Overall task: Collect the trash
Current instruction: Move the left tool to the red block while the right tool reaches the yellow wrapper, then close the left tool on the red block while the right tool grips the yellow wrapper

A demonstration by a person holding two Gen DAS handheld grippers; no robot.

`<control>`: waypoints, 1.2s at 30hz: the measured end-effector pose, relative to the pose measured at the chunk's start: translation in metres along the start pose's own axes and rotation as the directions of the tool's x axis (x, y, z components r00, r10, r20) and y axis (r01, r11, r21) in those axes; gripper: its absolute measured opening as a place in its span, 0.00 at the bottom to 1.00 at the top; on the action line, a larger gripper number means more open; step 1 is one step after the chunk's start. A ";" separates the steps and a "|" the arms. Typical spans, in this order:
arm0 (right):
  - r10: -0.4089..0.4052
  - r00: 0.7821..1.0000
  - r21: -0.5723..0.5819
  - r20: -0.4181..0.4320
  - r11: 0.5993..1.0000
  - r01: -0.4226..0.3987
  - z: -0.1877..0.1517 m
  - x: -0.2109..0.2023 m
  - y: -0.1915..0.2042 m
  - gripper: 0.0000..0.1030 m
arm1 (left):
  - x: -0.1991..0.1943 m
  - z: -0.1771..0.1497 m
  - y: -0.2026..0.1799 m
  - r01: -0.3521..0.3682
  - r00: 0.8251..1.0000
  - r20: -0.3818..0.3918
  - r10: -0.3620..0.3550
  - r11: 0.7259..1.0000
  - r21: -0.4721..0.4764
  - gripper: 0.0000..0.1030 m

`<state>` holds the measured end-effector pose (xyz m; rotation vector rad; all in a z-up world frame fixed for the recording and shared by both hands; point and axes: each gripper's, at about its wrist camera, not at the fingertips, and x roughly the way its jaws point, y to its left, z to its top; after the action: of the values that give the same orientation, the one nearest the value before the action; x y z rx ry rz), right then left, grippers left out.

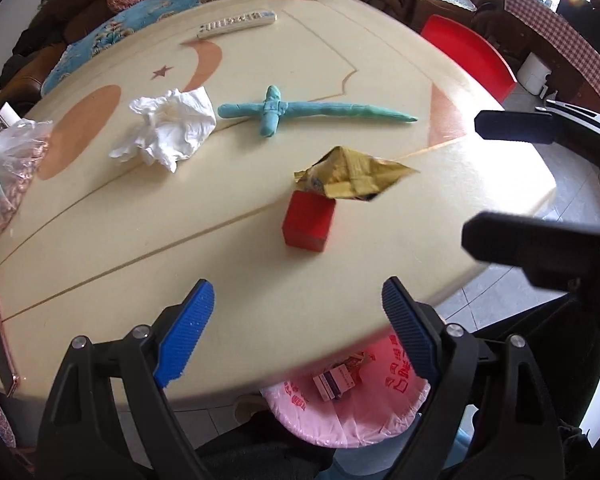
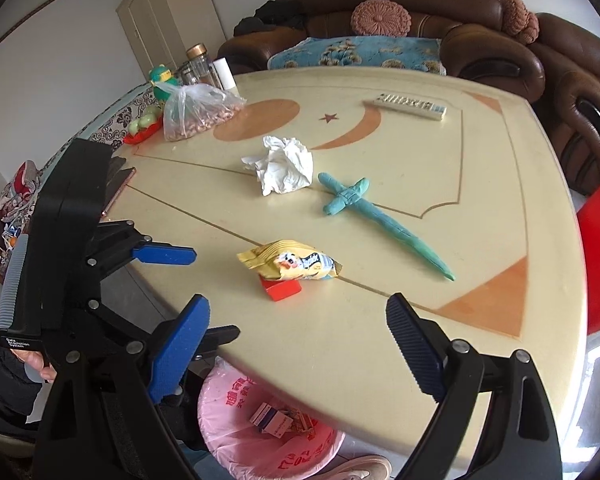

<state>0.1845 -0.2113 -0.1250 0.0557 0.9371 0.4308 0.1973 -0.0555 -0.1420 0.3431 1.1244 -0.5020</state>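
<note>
Cream table point(image 2: 480, 200) ahead of both tools, pink-lined bin point(image 2: 236, 432) under its near edge. Left tool point(image 1: 296, 320) and right tool point(image 2: 300, 332) both spread wide, empty. Crumpled tissue point(image 2: 284, 164) farthest out, yellow snack wrapper point(image 2: 292, 262) nearer, resting on red block point(image 2: 282, 289).

glossy table point(image 2: 480, 200) – crumpled paper tissue point(image 2: 284, 164), foil wrapper point(image 2: 292, 266)

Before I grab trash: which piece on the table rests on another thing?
The yellow snack wrapper: it lies partly atop the red block; the crumpled tissue sits directly on the table.
</note>
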 end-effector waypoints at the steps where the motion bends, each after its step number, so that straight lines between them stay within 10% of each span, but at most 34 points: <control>1: 0.005 1.000 -0.001 -0.005 1.000 -0.005 0.002 0.004 -0.001 0.85 | 0.005 0.002 0.002 0.006 1.000 -0.007 -0.006 1.000 -0.007 0.82; 21: 0.079 0.996 0.019 -0.051 0.997 -0.078 0.016 0.070 -0.022 0.84 | 0.042 0.024 0.008 0.094 0.995 -0.018 -0.094 0.996 -0.001 0.81; 30: 0.116 0.993 0.000 -0.023 0.993 -0.116 0.023 0.076 -0.022 0.76 | 0.049 0.027 0.009 0.163 0.987 -0.010 -0.163 0.986 -0.019 0.64; 36: 0.150 0.989 0.008 -0.015 0.989 -0.149 0.031 0.083 -0.026 0.53 | 0.048 0.028 0.009 0.183 0.983 0.000 -0.183 0.983 -0.028 0.53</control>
<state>0.2601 -0.1988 -0.1766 0.1293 0.9534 0.5676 0.2397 -0.0723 -0.1752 0.2170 1.1700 -0.6473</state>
